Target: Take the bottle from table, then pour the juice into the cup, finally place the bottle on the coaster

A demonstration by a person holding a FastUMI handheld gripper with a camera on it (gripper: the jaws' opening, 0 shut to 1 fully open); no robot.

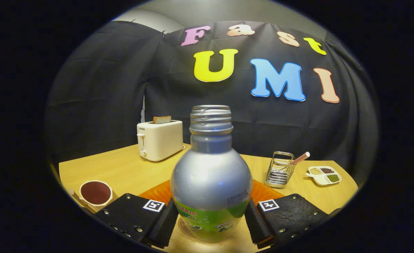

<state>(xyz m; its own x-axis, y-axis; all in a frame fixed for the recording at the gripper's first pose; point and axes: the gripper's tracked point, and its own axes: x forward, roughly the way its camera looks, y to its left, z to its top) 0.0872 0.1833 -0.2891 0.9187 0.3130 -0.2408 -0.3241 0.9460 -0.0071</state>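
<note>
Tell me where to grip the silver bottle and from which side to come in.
Grip the bottle on its lower straight body, where the label wraps it, approaching level from the near side, as the gripper does now. It stands upright and uncapped; the rounded shoulder and narrow threaded neck would likely slip. Both fingers appear to press its sides.

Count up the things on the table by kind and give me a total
Bottle, upright between the gripper fingers: 1
Cup holding dark liquid: 1
Orange coaster behind the bottle: 1
Toaster with a slice of bread: 1
Wire holder with a straw: 1
Divided dish: 1
Total: 6
</note>
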